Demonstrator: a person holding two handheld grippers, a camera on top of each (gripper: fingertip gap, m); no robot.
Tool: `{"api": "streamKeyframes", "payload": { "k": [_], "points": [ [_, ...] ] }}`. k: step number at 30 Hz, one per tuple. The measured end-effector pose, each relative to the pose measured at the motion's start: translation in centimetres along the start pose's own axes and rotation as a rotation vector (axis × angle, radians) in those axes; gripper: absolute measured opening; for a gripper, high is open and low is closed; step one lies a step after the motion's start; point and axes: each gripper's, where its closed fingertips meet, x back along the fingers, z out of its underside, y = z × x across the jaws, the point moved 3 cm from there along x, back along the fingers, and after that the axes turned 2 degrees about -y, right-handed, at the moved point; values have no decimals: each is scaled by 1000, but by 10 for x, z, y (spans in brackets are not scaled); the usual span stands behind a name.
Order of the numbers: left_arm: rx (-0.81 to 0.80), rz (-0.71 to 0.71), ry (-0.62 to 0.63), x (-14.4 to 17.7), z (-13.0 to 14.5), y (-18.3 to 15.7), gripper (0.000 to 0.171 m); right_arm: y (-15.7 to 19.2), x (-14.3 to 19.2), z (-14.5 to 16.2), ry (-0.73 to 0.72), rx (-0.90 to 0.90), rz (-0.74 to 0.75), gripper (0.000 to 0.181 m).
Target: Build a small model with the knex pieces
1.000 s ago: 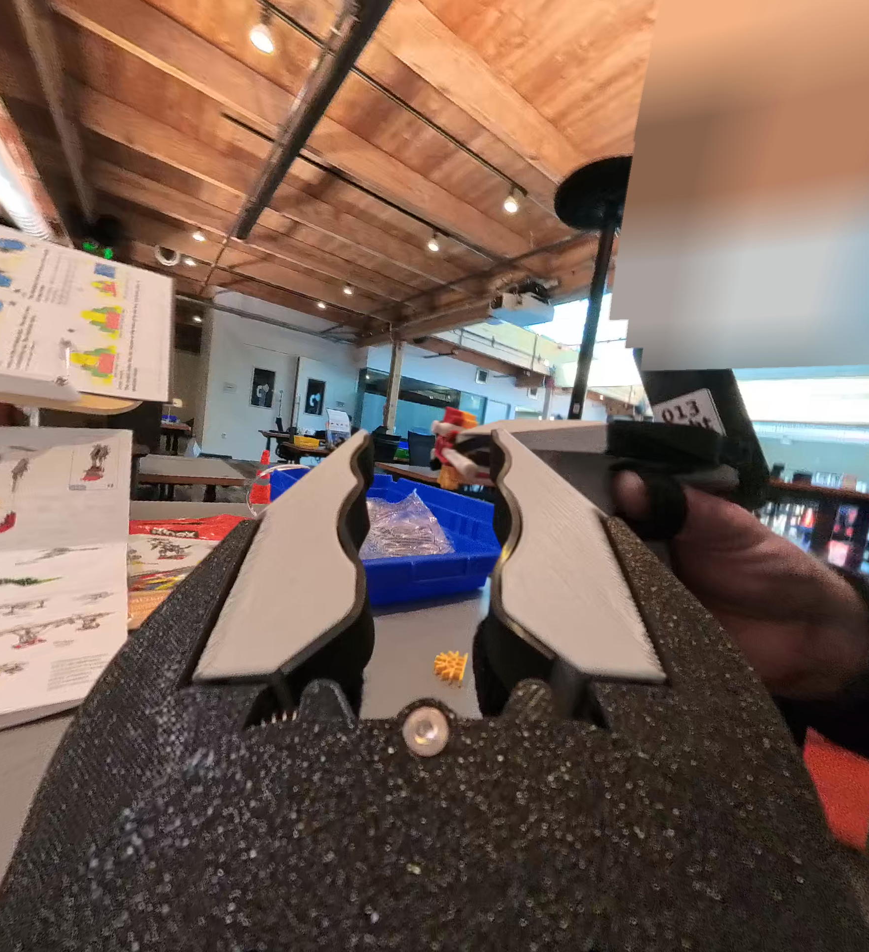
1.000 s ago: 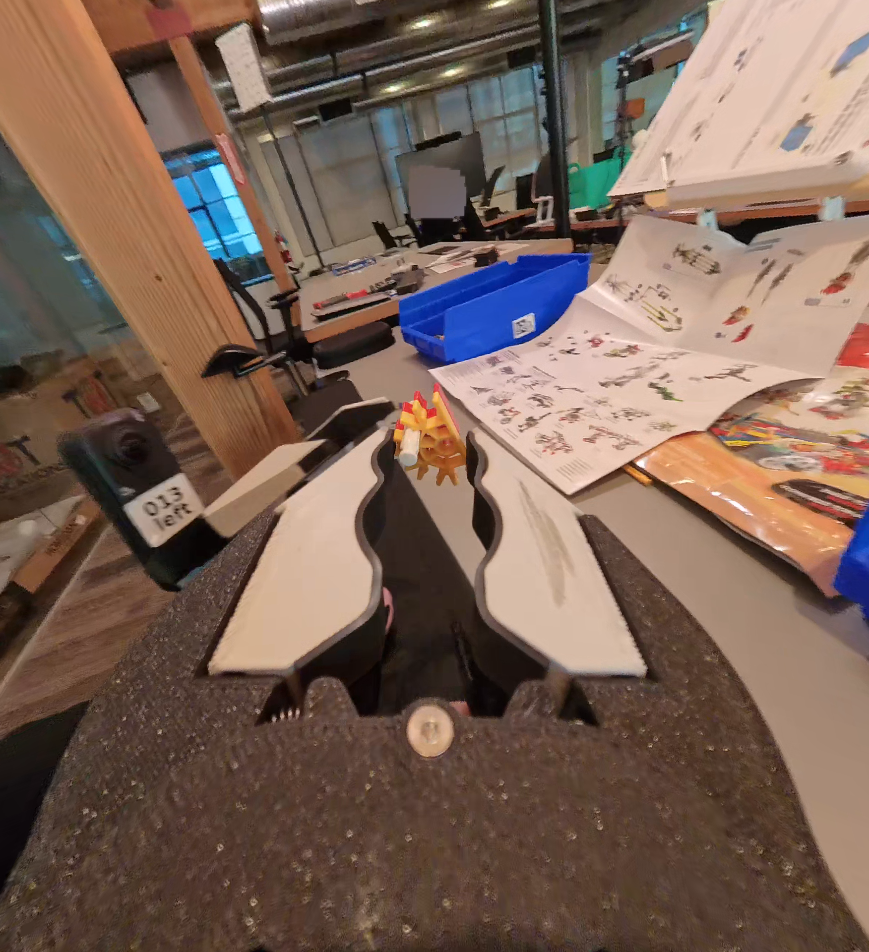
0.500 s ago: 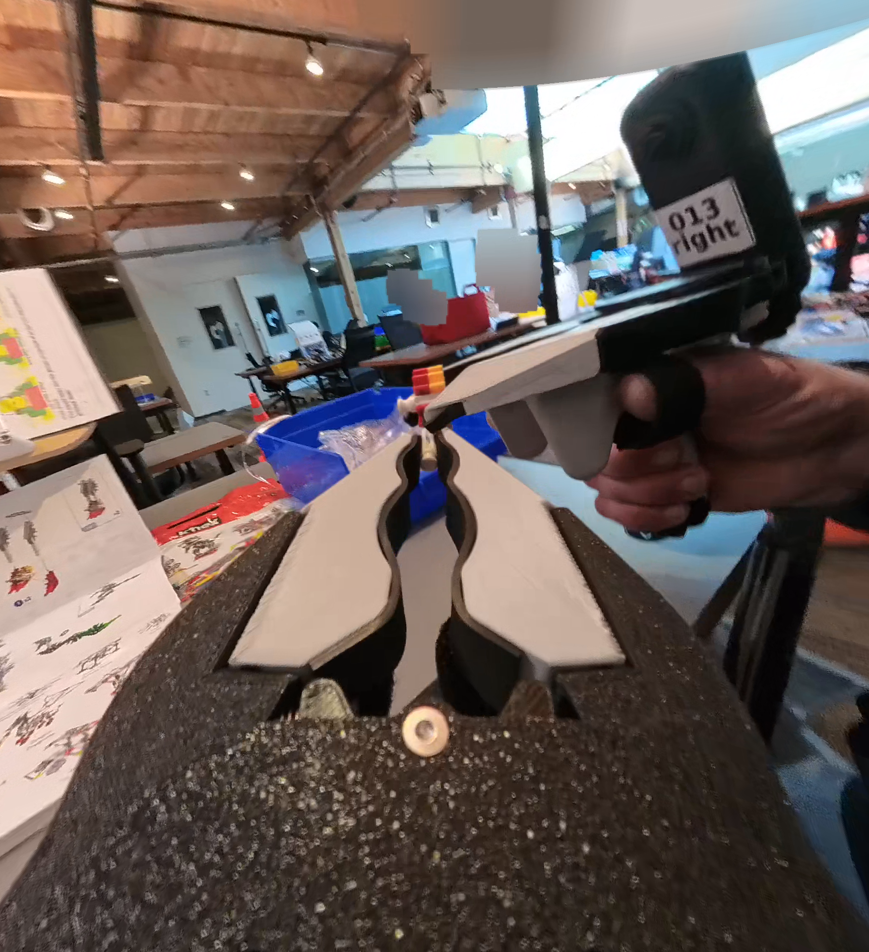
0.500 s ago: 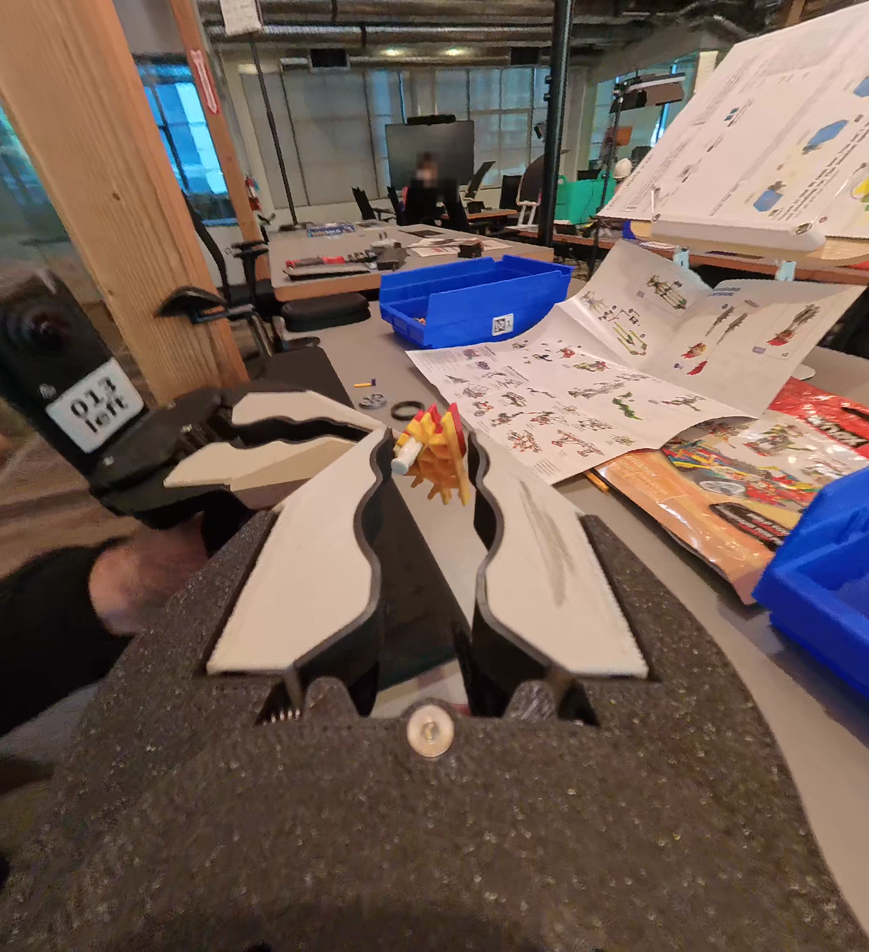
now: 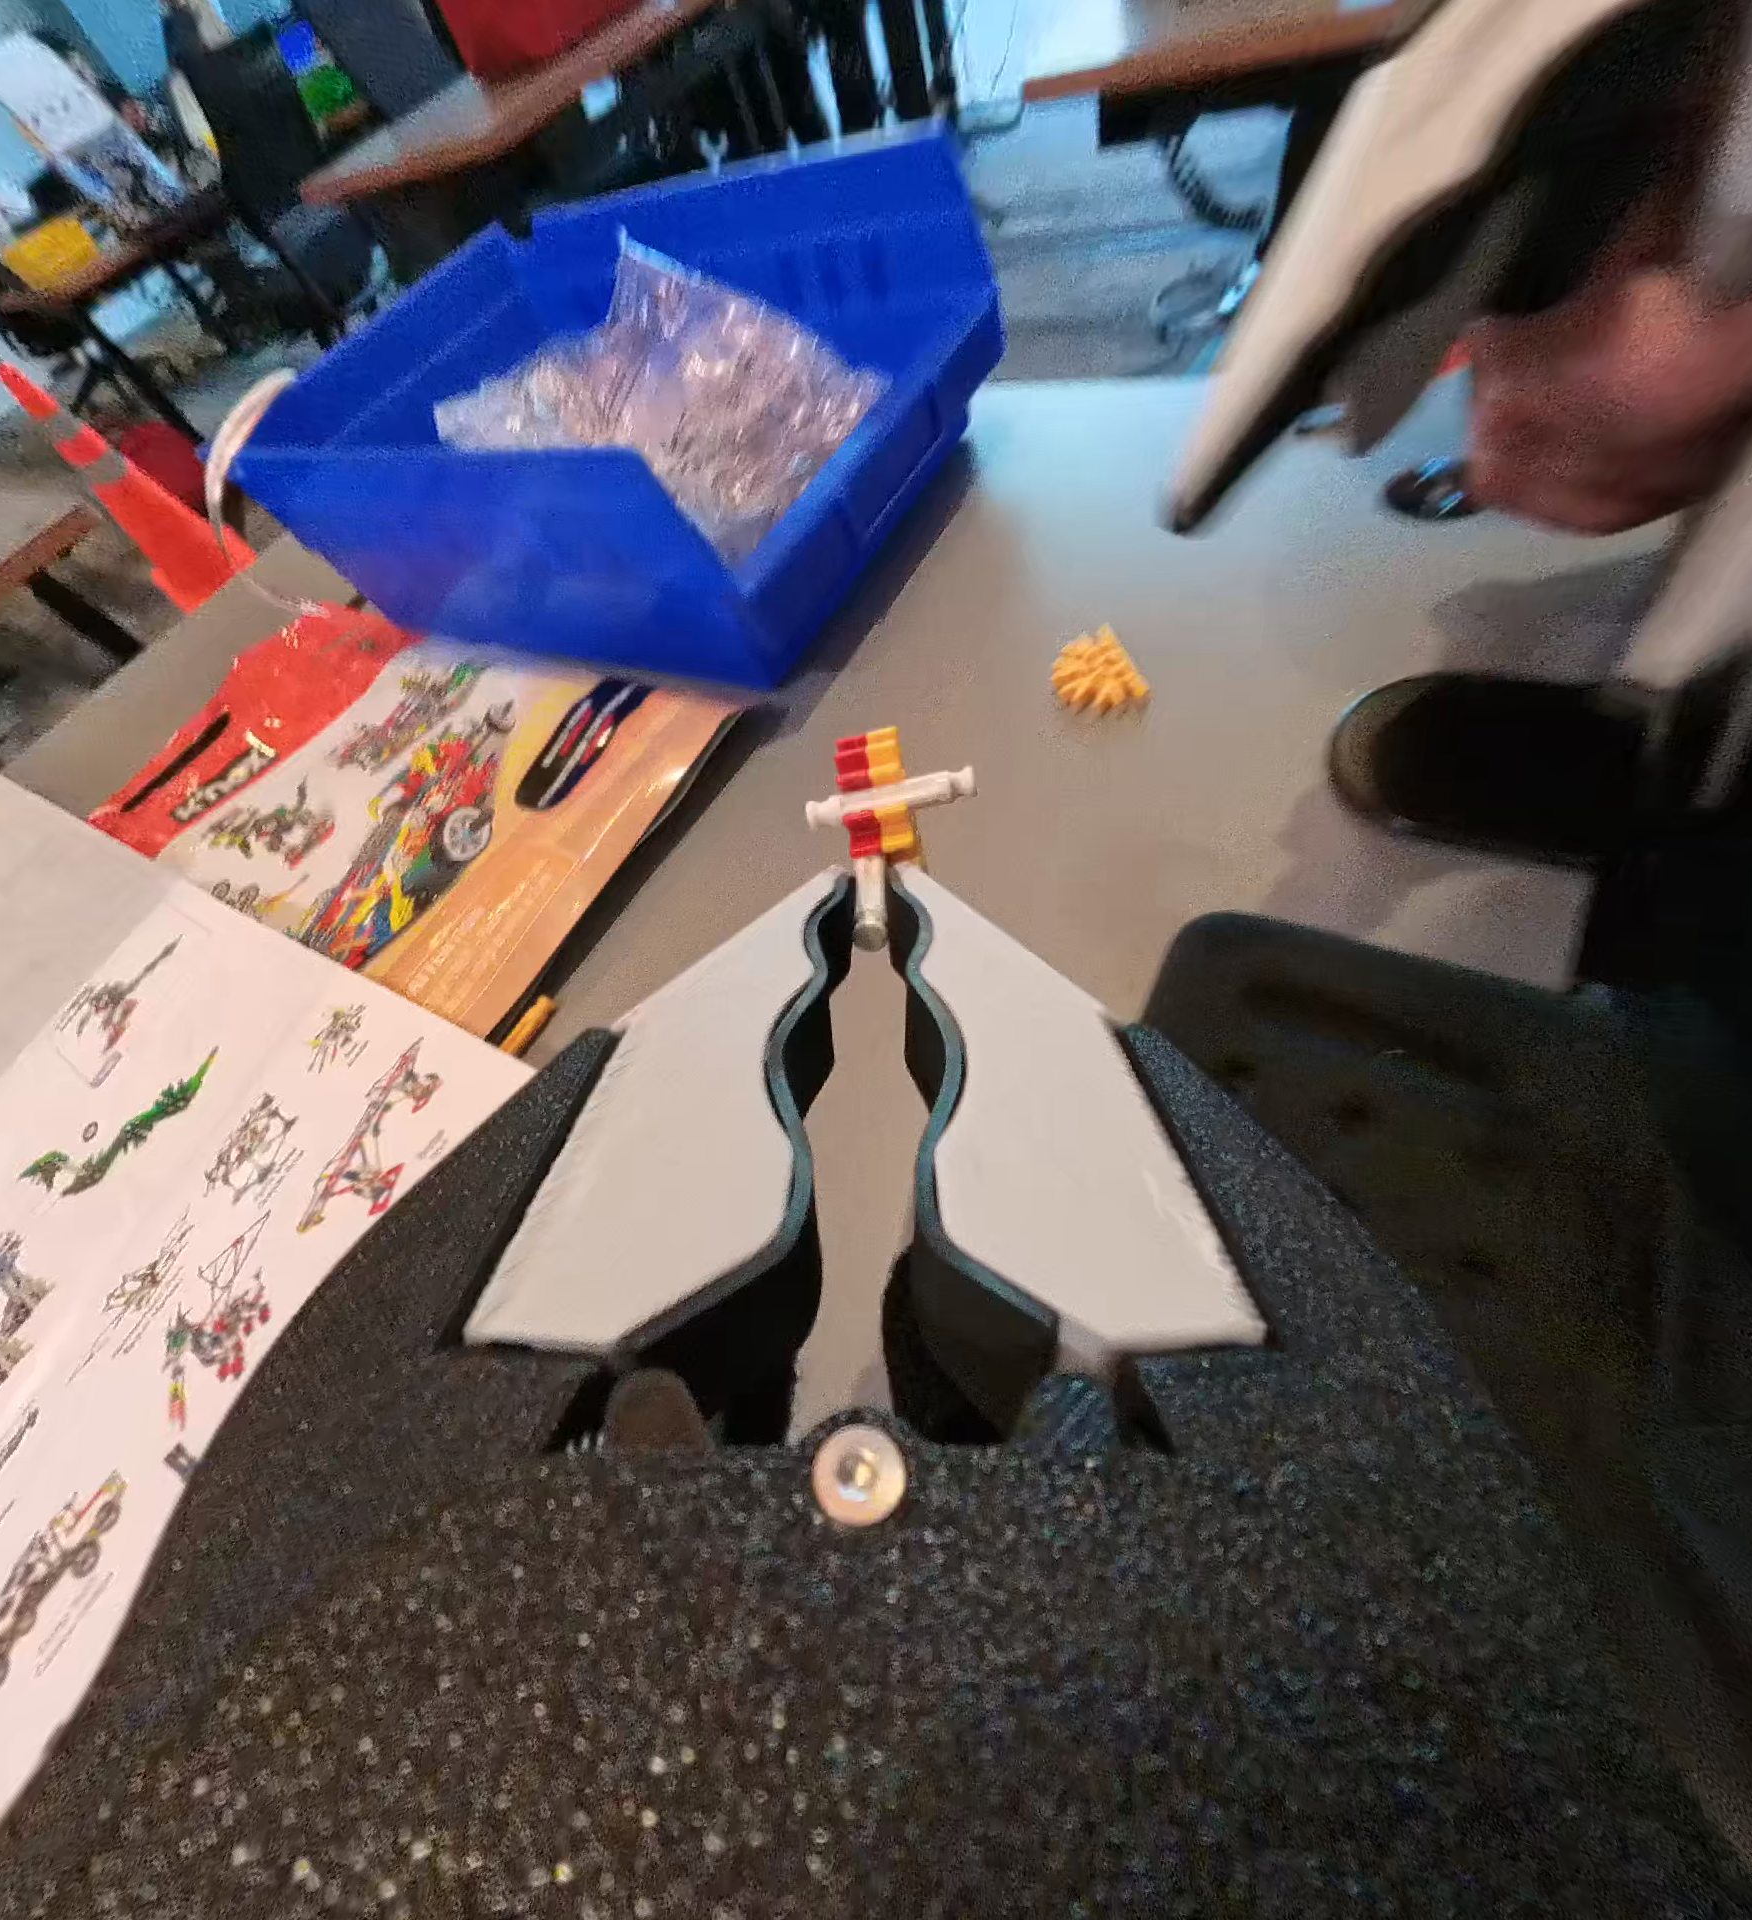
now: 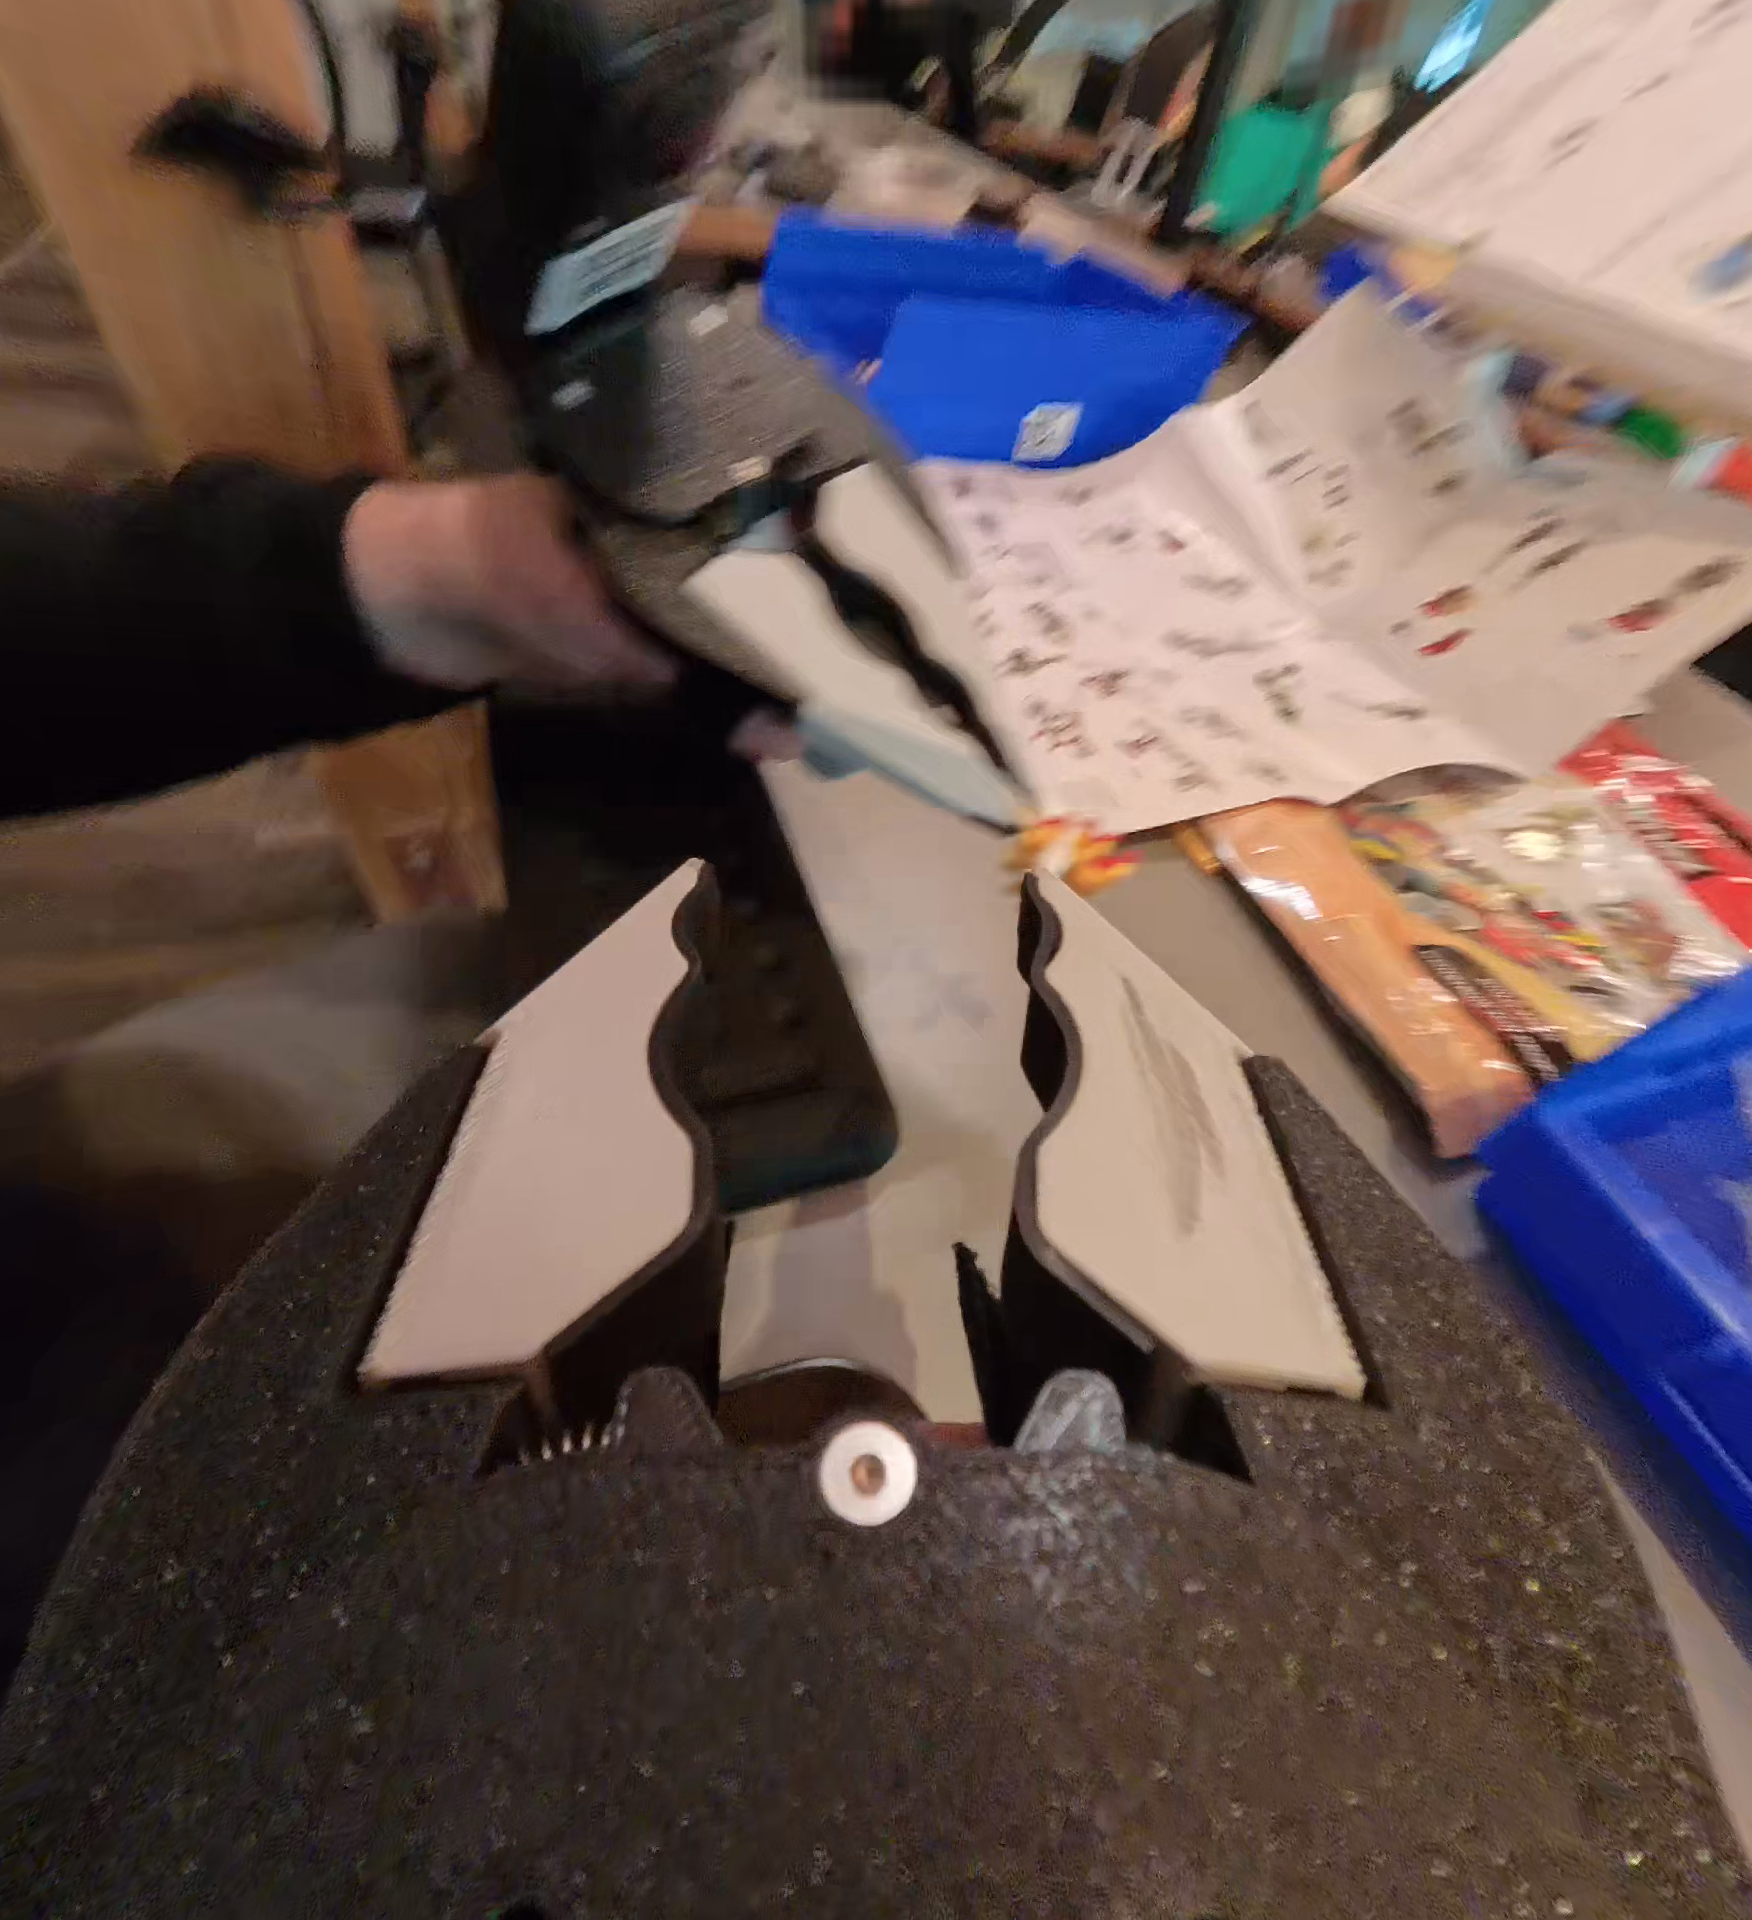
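My left gripper (image 5: pixel 870 883) is shut on the white rod of a small toy assembly (image 5: pixel 887 790) made of red and yellow connectors with a white cross rod, and holds it above the grey table (image 5: pixel 1215 520). A loose yellow toothed connector (image 5: pixel 1100 673) lies on the table beyond it to the right. My right gripper (image 6: pixel 864 894) is open and empty, with the table between its fingers. In the right wrist view the left gripper (image 6: pixel 997 810) shows blurred ahead with the assembly (image 6: pixel 1064 847) at its tip. The right gripper (image 5: pixel 1371 260) shows blurred at the upper right of the left wrist view.
A blue bin (image 5: pixel 539 561) with a clear plastic bag (image 5: pixel 664 405) stands on the table ahead of the left gripper. A printed sheet (image 5: pixel 176 1195) and a colourful toy package (image 5: pixel 436 810) lie to its left. A second blue bin (image 6: pixel 1007 343) stands farther off. Spacing between my two grippers at the tips: around 8 cm. My left gripper's tips are some 25 cm from the colourful toy package (image 5: pixel 436 810). Look for it in the right wrist view (image 6: pixel 1480 915) too.
The assembly has passed from the right gripper to the left. The left gripper shut on its white rod and tilted down toward the table. The right gripper opened and drew back.
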Motion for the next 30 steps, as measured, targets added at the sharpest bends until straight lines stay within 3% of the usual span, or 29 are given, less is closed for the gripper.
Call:
{"api": "streamKeyframes", "payload": {
  "k": [3,8,9,11,13,16,21,24,30],
  "points": [
    [0,127,100,-20,14,-4,2,8,-7,13,85,54,-39,58],
    [-135,186,341,-40,41,0,6,6,-6,14,92,62,-38,59],
    [-149,190,356,-42,41,1,15,6,-5,14,88,75,-31,59],
    [-164,155,376,-40,37,11,48,7,-4,13,90,101,-27,59],
    [-145,175,373,-30,33,17,53,6,-4,13,91,142,2,59],
    [-139,62,424,-12,42,49,61,4,-4,13,105,203,44,59],
    [-51,-98,583,4,94,104,80,0,3,4,59,219,90,59],
    [92,-73,559,0,101,111,85,4,8,-4,4,199,65,59],
    [314,14,509,-3,108,110,69,11,15,-15,-65,224,49,58]
  ]
}}
